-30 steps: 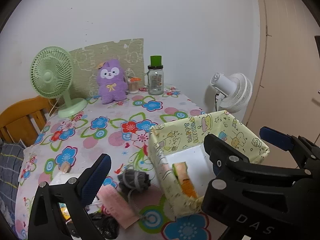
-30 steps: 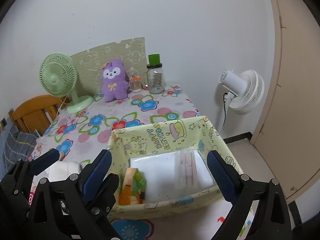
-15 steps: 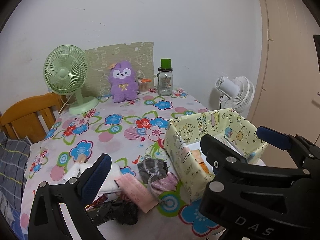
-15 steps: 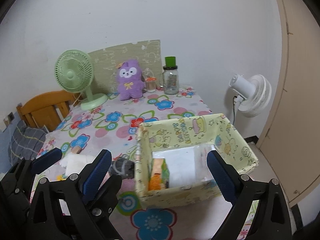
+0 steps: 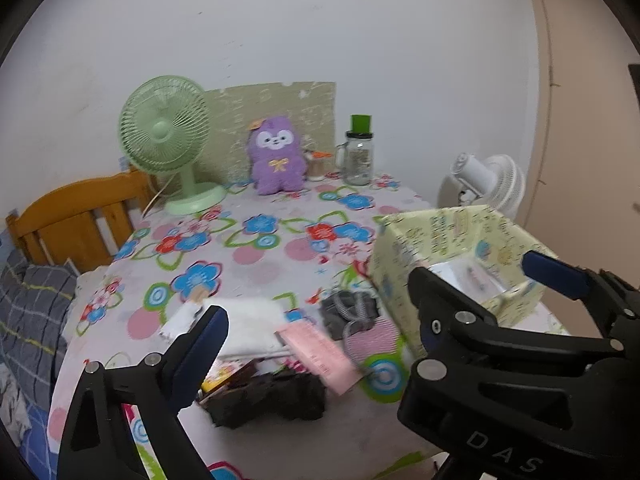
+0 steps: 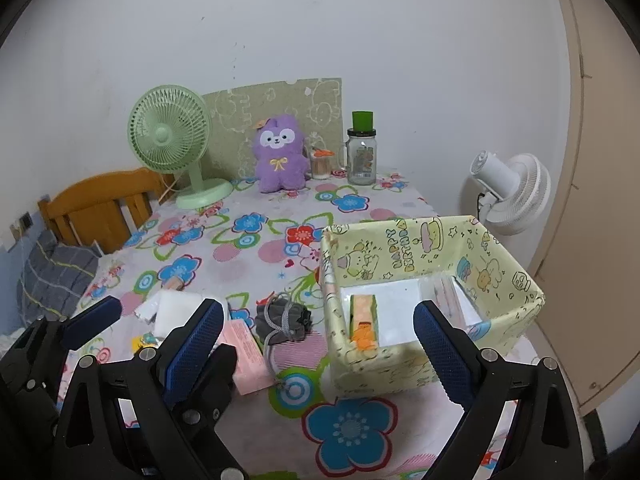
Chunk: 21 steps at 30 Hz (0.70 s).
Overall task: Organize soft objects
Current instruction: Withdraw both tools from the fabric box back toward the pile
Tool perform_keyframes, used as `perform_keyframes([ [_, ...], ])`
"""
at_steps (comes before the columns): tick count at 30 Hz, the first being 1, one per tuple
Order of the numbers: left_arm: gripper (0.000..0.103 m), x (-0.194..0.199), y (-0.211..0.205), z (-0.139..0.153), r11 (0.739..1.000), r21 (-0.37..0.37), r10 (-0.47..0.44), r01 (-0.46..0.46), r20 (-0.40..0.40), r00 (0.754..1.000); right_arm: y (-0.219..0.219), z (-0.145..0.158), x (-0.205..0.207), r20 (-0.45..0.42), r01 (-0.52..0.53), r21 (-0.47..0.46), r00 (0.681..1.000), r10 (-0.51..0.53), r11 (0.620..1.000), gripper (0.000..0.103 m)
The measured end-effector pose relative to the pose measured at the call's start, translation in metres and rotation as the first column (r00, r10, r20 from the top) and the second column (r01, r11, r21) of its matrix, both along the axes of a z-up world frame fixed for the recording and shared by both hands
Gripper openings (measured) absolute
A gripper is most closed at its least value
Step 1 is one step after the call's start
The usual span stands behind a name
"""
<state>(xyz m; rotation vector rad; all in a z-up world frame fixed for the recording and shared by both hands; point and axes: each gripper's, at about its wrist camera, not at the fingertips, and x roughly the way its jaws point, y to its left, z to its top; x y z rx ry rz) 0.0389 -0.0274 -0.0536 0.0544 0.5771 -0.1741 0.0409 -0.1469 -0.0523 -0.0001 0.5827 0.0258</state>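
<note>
Chair: a wooden chair back (image 6: 100,208) stands at the table's left edge, with a grey checked cloth (image 6: 56,276) below it.
Green fan: a desk fan (image 6: 170,136) stands upright at the far left of the flowered tablecloth (image 6: 248,248).
Plush toy: a purple plush animal (image 6: 280,156) sits upright against a green patterned board (image 6: 276,104) at the wall.
Jar: a glass jar with a green lid (image 6: 362,152) stands just right of the plush toy, a smaller cup (image 6: 320,162) between them.
Soft pile: near the front left edge lie a folded white cloth (image 5: 248,324), a pink flat packet (image 5: 320,356) partly over it, a dark crumpled item (image 5: 272,398) in front, and a grey drawstring pouch (image 6: 286,318) beside the box.
Left claw: the left gripper (image 5: 316,356) hovers over the pile, fingers spread wide and just beginning to close, nothing pressed between them.
Box: a yellow cartoon-print box (image 6: 424,248) stands open on the right side, holding an orange and green sponge-like piece (image 6: 364,320) on edge at its left wall and clear packets (image 6: 452,292) at the right.
Right claw: the right gripper (image 6: 316,344) is spread wide in front of the box, empty.
White fan: a white fan (image 6: 508,192) stands beyond the table's right edge.
</note>
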Motion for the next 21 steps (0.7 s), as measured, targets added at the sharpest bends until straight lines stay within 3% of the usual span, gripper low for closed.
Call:
perform_keyframes([
  [11,0.098,-0.003,0.028,-0.027,1.000,-0.005,0.020,-0.020,-0.013,1.000,0.028,-0.028,-0.002,-0.013,-0.059,0.015,0.998,0.059,0.998,0.097],
  [21,0.097,0.001,0.048,-0.049,0.999,-0.020,0.036,-0.037,-0.056,0.998,0.049,-0.052,0.006,-0.069,-0.122,0.031,0.990,0.123,0.992,0.087],
])
